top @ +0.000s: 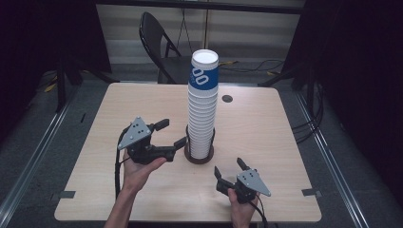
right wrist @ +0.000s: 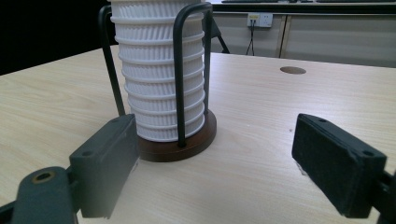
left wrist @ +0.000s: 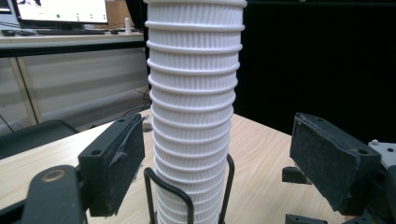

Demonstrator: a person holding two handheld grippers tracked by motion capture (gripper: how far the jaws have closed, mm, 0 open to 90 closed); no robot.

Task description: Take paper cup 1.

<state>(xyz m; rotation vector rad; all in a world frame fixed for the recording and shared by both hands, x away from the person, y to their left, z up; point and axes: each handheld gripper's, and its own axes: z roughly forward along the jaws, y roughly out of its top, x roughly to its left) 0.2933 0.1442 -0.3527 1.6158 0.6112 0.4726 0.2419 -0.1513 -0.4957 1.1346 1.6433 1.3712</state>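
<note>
Currently, by item:

Cup stack: a tall column of nested white ribbed paper cups point(top: 202, 114), the top cup bearing a blue band, stands upright near the middle of the wooden table point(top: 119, 104).
Holder: a round dark wooden base point(right wrist: 196, 140) with black wire uprights point(right wrist: 180, 79) that rise around the lowest cups.
Left gripper: the left gripper point(top: 172, 133) sits just left of the stack, low by the holder. Its jaws stand apart; in the left gripper view the stack rises between the two pads point(left wrist: 119, 163) with a gap on each side, so nothing is gripped.
Right gripper: the right gripper point(top: 229, 168) rests near the table's front edge, right of the holder and apart from it, jaws spread wide and empty.
Background: a black folding chair point(top: 159, 45) stands behind the table.
</note>
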